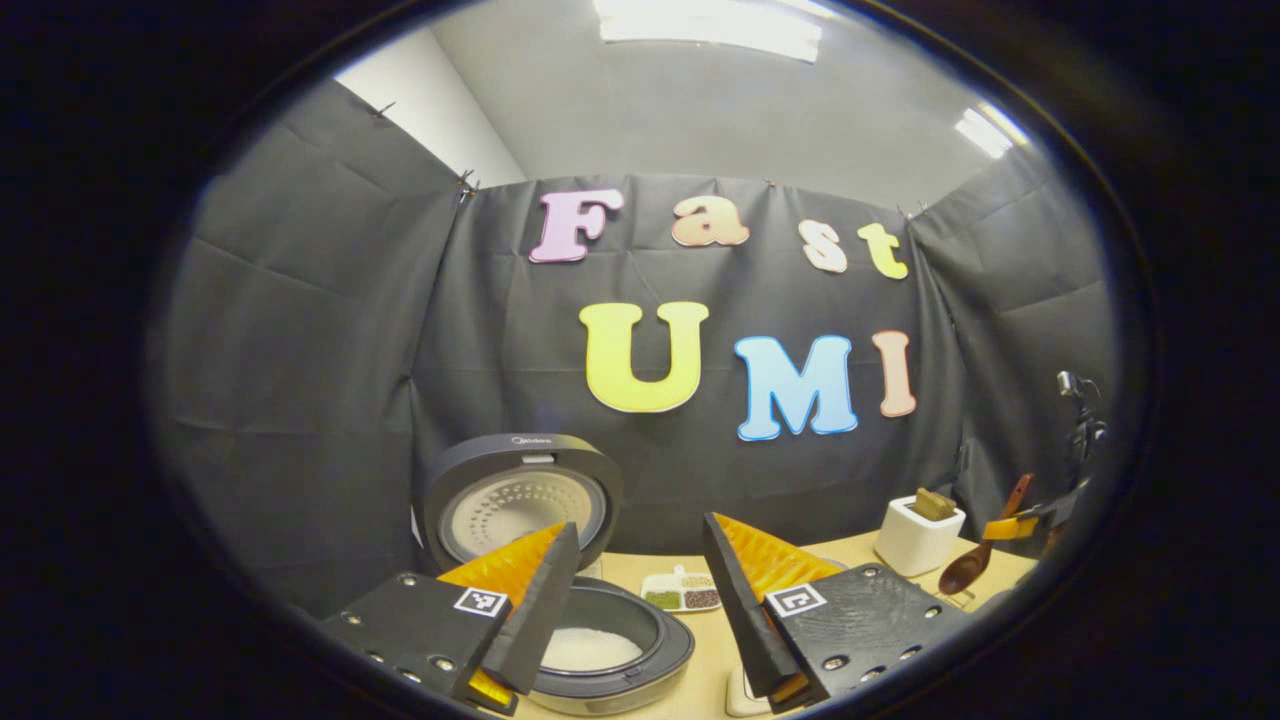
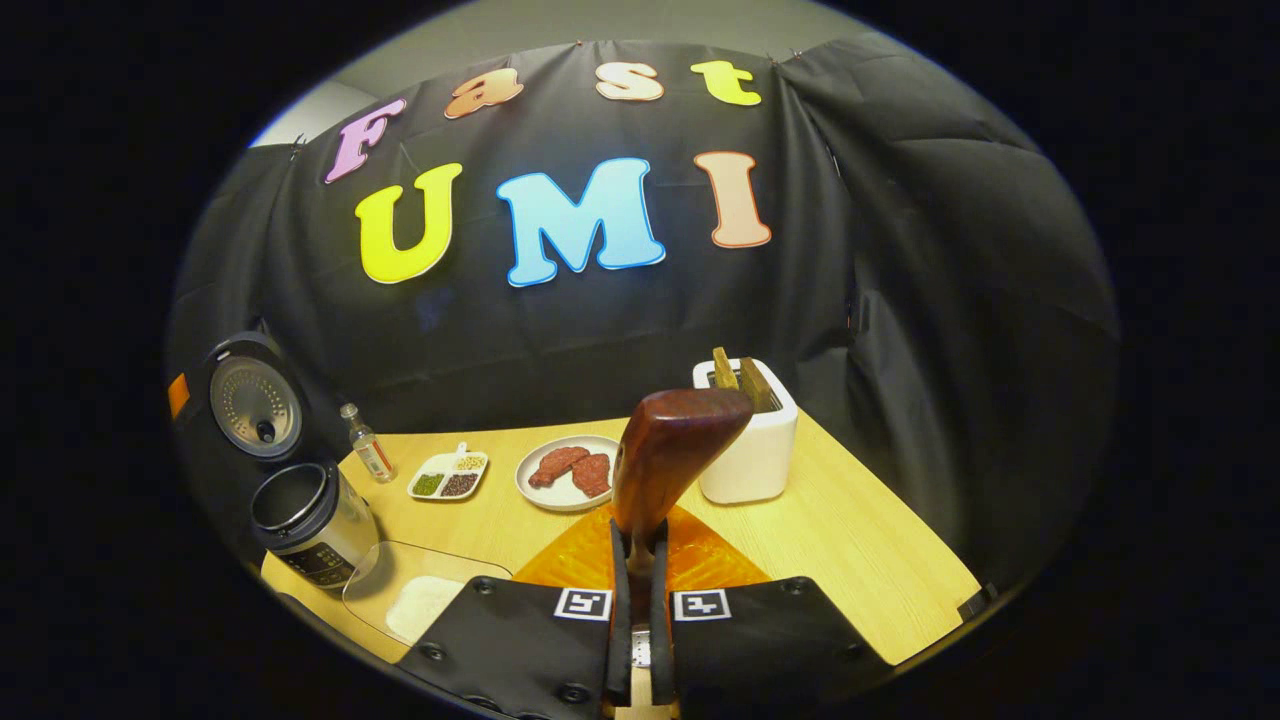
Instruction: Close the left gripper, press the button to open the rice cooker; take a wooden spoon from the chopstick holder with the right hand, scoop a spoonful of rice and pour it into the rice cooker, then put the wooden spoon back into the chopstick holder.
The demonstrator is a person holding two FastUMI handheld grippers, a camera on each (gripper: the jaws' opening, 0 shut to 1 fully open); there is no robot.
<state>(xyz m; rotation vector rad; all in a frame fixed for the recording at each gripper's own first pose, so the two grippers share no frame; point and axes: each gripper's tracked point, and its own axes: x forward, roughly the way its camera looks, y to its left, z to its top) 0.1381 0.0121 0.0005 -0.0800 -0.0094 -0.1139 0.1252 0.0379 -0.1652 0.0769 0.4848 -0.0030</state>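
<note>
The wooden table point(image 2: 850, 560) ran across the booth, its light top carrying everything. At its far left stood the rice cooker point(image 2: 305, 520), lid point(image 2: 250, 400) swung up and back, the pot open; in the left gripper view the same rice cooker point(image 1: 610, 640) sat just beyond the fingers with white rice in the bottom. The left gripper point(image 1: 640, 610) was spread wide with nothing between its fingers, hovering near the cooker's right rim.

The right gripper point(image 2: 640, 590) was clamped narrow on the handle of the wooden spoon point(image 2: 670, 460), whose broad dark end rose upright in front of the camera. From the left gripper view that spoon point(image 1: 975, 560) hung bowl-down at the far right, beside the chopstick holder point(image 1: 918, 538). The white chopstick holder point(image 2: 755, 440) stood just right of and beyond the held spoon, with wooden pieces poking from its top.

A clear tray of rice point(image 2: 425, 600) lay near the left, in front of the cooker. Farther back sat a plate of meat point(image 2: 570, 472), a small divided dish of grains point(image 2: 447, 476), and a little bottle point(image 2: 368, 455) nearest the cooker.
</note>
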